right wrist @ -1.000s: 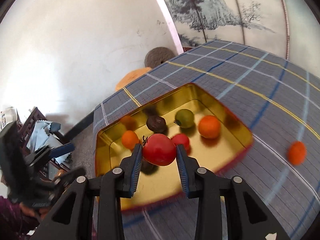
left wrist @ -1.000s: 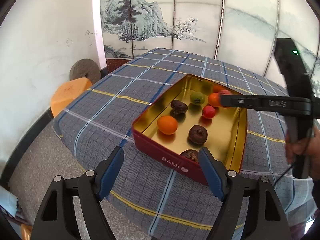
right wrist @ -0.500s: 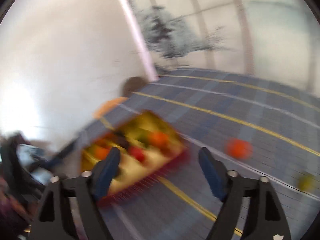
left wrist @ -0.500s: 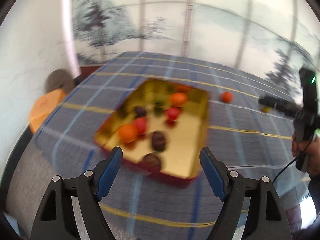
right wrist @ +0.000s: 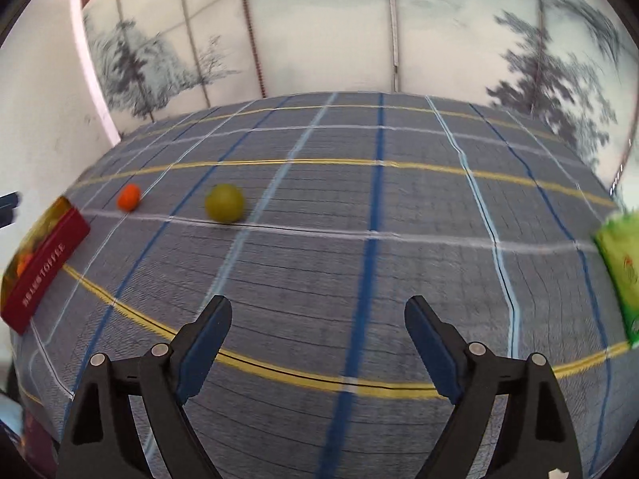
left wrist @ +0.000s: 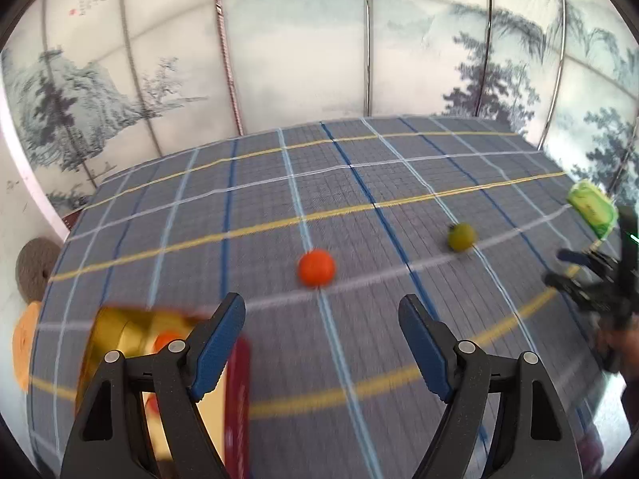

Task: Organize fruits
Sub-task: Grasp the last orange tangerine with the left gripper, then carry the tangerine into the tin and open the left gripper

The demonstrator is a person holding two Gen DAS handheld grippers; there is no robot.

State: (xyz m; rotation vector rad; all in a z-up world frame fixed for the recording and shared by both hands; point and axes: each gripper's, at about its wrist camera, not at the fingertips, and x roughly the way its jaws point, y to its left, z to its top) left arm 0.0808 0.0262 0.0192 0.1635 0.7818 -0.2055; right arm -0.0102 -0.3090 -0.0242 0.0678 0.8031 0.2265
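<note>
My left gripper (left wrist: 321, 303) is open and empty, low over the checked tablecloth (left wrist: 359, 183). Just beyond its fingertips lies an orange fruit (left wrist: 316, 267); a green fruit (left wrist: 462, 236) sits farther right. The red tin with a gold inside (left wrist: 120, 331) shows blurred behind the left finger, fruit inside it. My right gripper (right wrist: 318, 305) has its jaws opening with nothing between them. It hangs over bare cloth, the green fruit (right wrist: 224, 208) and orange fruit (right wrist: 129, 196) off to its far left, past them the tin (right wrist: 44, 275).
A green packet (right wrist: 617, 271) lies at the table's right edge, also visible as a green packet (left wrist: 591, 207) from the left wrist. A hand holds the other gripper (left wrist: 587, 283) at far right. Painted screen panels (left wrist: 299, 60) stand behind the table.
The right gripper let go of the red fruit over the tin and opened. Both grippers swung right, away from the tin, toward the loose orange and green fruits on the cloth.
</note>
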